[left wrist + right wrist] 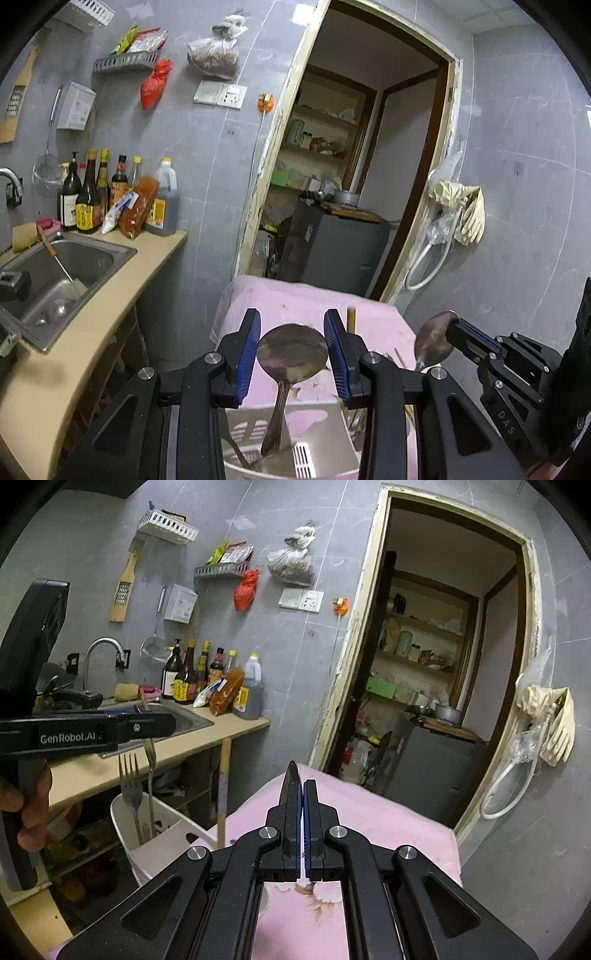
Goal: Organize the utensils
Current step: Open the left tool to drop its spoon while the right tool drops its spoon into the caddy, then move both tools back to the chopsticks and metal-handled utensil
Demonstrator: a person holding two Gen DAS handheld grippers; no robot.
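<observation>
Left wrist view: L gripper (292, 318) fingers part-closed, pads pinching big spoon (291, 354) by bowl edges. Its long axis is near upright, handle down into white utensil basket (258, 428) directly below, so L is nearer. R gripper (456, 326) is clamped tight on second spoon (434, 343), off to basket's right, over pink cloth (295, 299).

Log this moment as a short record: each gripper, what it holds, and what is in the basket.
left gripper: shut across the bowl of a spoon, handle hanging into the basket
right gripper: shut on a second spoon, gripped at its bowl
basket: white, with a fork standing in it
background: sink and bottles on the counter
</observation>
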